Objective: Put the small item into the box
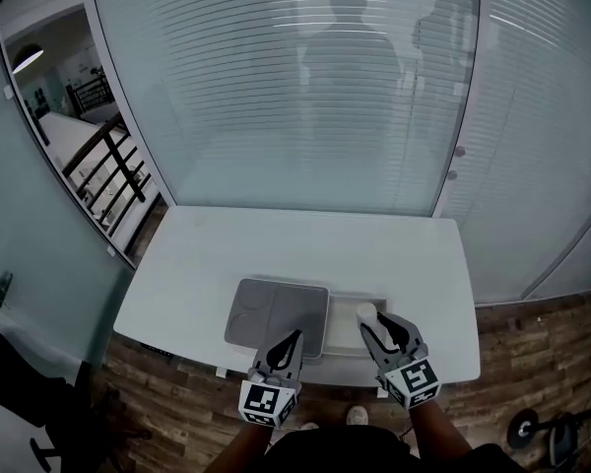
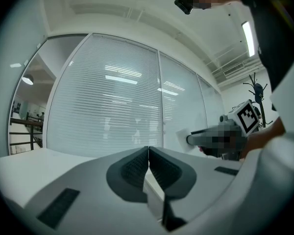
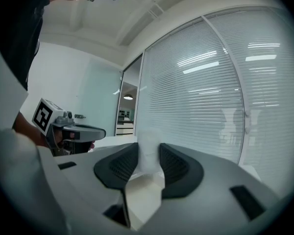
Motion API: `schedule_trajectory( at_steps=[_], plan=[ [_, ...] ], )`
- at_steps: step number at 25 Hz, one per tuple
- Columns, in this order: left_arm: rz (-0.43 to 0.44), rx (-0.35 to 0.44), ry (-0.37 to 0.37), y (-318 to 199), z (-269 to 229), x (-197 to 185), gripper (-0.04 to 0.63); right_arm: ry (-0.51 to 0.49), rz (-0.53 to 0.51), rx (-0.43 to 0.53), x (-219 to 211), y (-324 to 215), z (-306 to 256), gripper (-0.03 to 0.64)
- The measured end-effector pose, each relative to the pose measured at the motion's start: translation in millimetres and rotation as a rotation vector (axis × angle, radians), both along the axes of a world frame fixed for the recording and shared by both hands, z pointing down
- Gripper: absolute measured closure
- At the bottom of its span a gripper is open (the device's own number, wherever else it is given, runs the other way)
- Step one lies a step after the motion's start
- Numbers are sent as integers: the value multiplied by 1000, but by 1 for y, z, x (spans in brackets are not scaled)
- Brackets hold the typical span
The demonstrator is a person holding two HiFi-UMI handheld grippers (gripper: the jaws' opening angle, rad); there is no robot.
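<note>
While the right gripper [image 1: 373, 321] is clamping the small white item [image 1: 365, 311] just right of the grey box [image 1: 274, 308], the left gripper [image 1: 296, 334] is hovering shut and empty over its near edge.

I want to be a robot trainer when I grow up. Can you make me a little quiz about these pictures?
1. True or false: the left gripper is holding something.
2. Between the jaws of the right gripper is: A) a white item B) a spoon C) nothing.
3. Fill in: the box lies on a white ____.

Key: 1 false, its jaws are shut on nothing. 2 A. 3 table.
</note>
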State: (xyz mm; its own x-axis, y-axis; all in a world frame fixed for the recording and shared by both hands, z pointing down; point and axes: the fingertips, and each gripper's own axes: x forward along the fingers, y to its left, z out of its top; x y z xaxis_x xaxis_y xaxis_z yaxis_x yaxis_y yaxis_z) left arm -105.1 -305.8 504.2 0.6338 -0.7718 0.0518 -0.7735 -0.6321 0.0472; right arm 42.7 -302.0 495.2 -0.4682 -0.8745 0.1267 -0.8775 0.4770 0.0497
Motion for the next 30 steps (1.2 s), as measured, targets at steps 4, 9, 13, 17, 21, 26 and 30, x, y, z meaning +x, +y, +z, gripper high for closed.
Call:
schedule_trajectory(
  at_steps=[4,9,13,17,21,26,30],
  plan=[
    [-9,20,53,-17,-13,9,583,43,-46,29,2,-17,7,472],
    [-6,-3,56,-29,-5,18,583,186,-113,-20,-3,-27,33,472],
    [-7,-2,49,-33,0,22,583,373,-148,-51,-8,-32,61,472],
    [-28,-22,50,-35,5,16,583,477,-214,-142,-15,-37,88,472],
    [-45,-28,54,-38,5,9,583,589,-282,-209,-19,-46,114,474],
    [-67,-26,60,-40,5,1,583,842,-356,-262,-20,-56,150,472],
    [-76,-31,58,-39,9,-3,581,956,-400,-339,-24,-58,175,472]
  ],
)
